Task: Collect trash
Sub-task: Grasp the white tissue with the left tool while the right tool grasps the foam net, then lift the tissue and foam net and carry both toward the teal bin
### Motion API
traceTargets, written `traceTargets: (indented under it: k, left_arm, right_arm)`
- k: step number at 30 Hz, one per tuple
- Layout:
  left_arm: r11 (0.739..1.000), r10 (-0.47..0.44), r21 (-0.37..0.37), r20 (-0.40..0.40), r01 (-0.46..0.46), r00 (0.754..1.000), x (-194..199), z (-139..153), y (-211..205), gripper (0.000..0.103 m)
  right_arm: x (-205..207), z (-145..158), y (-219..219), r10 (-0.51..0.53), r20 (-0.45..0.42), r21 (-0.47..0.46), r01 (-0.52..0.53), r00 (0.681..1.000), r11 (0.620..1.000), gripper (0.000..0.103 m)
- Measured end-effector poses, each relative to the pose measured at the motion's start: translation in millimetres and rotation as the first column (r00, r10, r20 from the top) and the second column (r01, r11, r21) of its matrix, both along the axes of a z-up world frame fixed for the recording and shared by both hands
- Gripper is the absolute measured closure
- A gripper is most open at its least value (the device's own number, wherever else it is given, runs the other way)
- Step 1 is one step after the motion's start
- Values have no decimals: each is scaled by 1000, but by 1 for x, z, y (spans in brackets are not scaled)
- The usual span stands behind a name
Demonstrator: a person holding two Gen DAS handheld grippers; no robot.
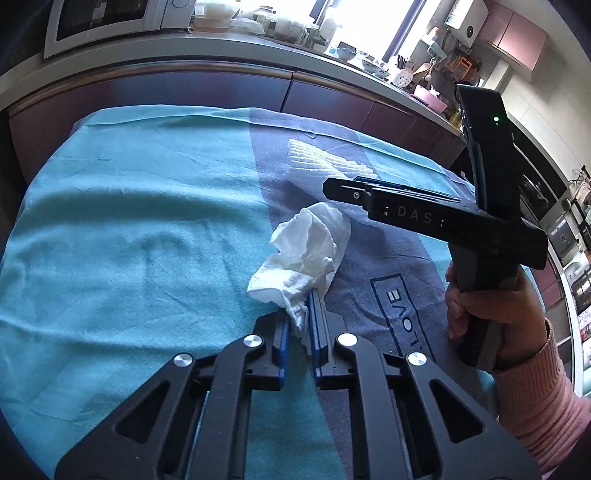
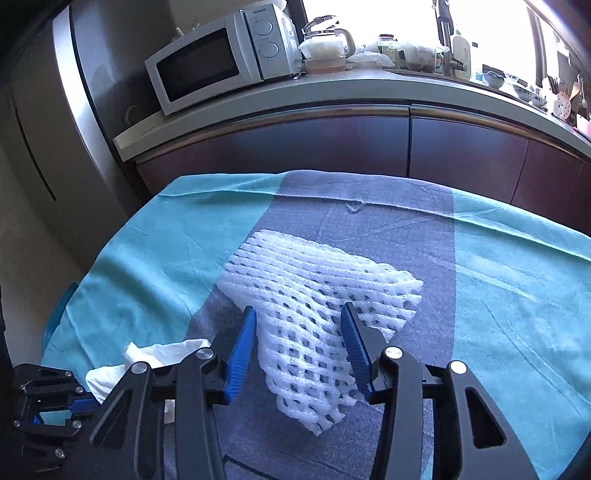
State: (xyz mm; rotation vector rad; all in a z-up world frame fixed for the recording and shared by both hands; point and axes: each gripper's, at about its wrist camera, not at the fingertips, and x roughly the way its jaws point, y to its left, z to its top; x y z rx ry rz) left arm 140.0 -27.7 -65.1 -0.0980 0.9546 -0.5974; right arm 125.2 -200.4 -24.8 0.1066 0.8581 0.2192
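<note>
Black hand-held gripper (image 1: 299,325), blue pads (image 2: 242,354), silver screws, pink knitted sleeve (image 1: 539,398)

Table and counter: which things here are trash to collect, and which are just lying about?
Trash:
tissue, nipped in the left gripper
foam net, between the right gripper's jaws

Lying about:
cloth
microwave
kettle

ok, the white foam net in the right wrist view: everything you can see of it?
The foam net is a white, soft-looking foam mesh sleeve with diamond-shaped holes, flattened and somewhat twisted. Its far part lies on the grey band of the cloth; its near end sits between the right gripper jaws, which bracket it.
</note>
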Motion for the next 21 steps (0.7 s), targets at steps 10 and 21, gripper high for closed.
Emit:
traceTargets:
  k: [10,21]
  left_arm:
    - [999,21,-26,52,-20,998,-19,15,19,97]
    - [997,68,-47,100,-63,993,-47,36,54,97]
  right_arm:
    - [-11,8,-5,3,20,90,-5,1000,996,92]
    - [-52,38,8,60,114,185,-81,992,979,92]
